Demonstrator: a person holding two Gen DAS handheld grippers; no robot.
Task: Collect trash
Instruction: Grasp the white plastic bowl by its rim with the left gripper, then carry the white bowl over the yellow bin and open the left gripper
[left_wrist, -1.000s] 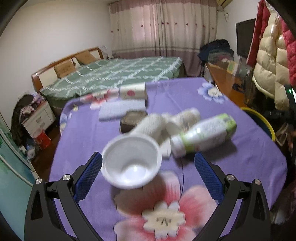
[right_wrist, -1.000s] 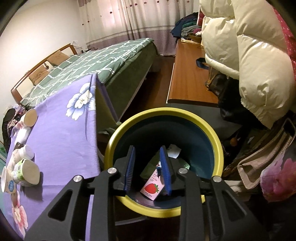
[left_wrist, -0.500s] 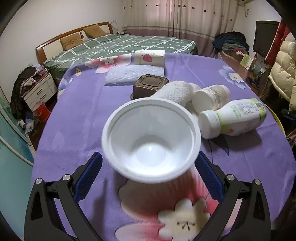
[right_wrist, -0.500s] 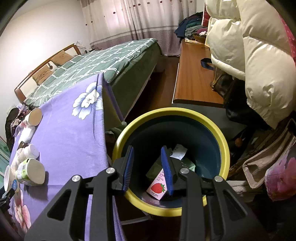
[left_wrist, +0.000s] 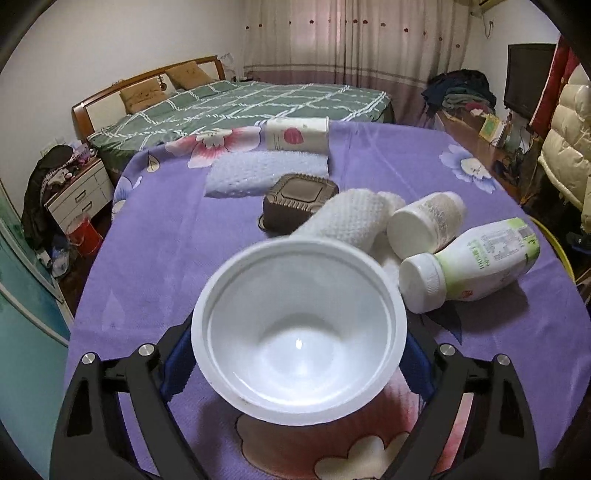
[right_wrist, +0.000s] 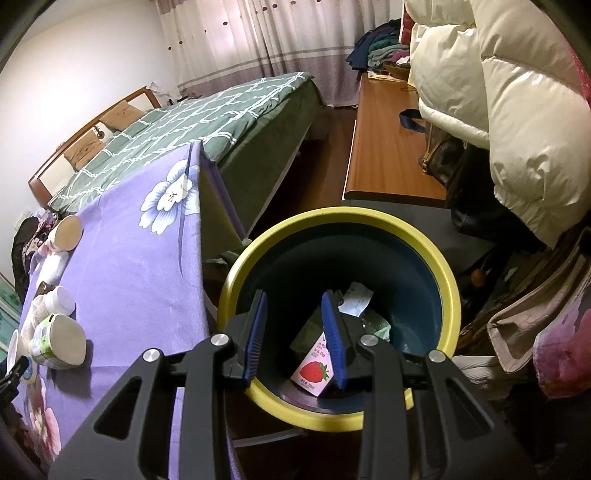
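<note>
- Our left hand-held gripper is closing its jaws around the white bowl, which sits on the worktop just in front of the bottle.
- Our right hand-held gripper hangs narrow and empty over the bin, beside the worktop.

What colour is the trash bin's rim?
Yellow, around a dark blue inside. The trash bin shows best in the right wrist view, under the right gripper.

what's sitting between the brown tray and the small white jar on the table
A roll of white bumpy foam wrap lies between the brown tray and the small white jar, seen in the left wrist view.
</note>
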